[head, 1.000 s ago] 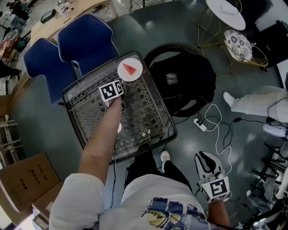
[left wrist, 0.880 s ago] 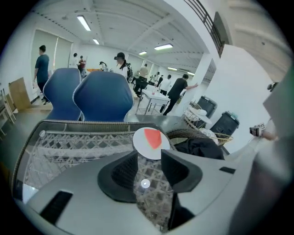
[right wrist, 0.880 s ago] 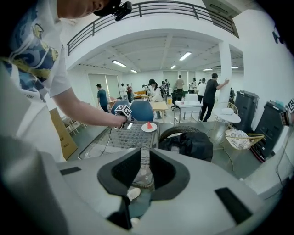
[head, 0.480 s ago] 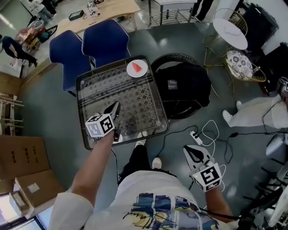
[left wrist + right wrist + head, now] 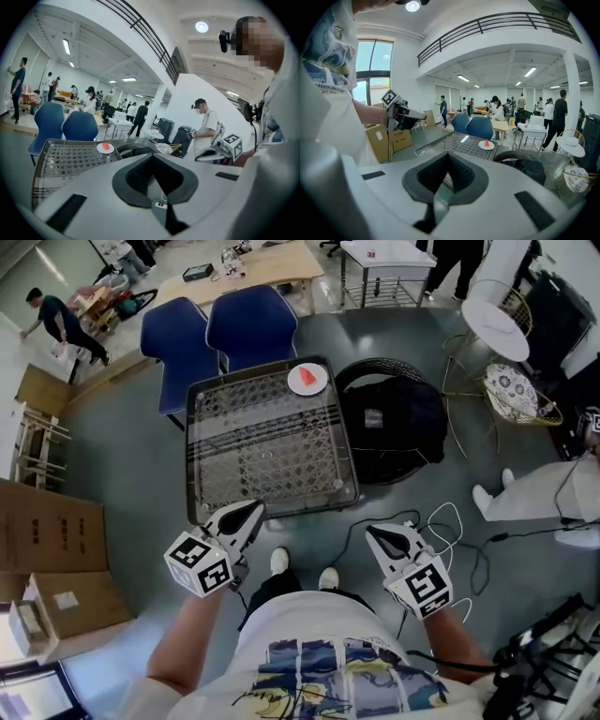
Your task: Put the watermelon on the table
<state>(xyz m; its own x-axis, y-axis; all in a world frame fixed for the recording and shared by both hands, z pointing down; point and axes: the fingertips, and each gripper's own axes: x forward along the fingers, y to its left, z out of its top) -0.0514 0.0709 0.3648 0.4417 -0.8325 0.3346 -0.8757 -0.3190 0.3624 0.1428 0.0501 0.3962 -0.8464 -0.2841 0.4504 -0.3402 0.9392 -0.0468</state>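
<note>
The watermelon slice (image 5: 307,377) lies on a small white plate (image 5: 307,385) at the far edge of the glass-topped wicker table (image 5: 253,451). My left gripper (image 5: 247,517) hovers off the table's near edge, close to my body, shut and empty. My right gripper (image 5: 379,534) is held level with it at the right, over the floor, shut with nothing in it. The left gripper view shows the slice (image 5: 106,146) far ahead, beyond shut jaws (image 5: 153,161). From the right gripper (image 5: 448,159) the slice (image 5: 486,143) also lies far off.
Two blue chairs (image 5: 216,334) stand behind the table. A black bag on a round wicker seat (image 5: 389,418) is to its right. Cables and a power strip (image 5: 441,521) lie on the floor. Cardboard boxes (image 5: 47,540) sit at left. A person's legs (image 5: 544,493) are at right.
My left gripper has drawn back from beside the plate across the table to my body and shut empty. The slice stays on its plate. The right gripper rose a little.
</note>
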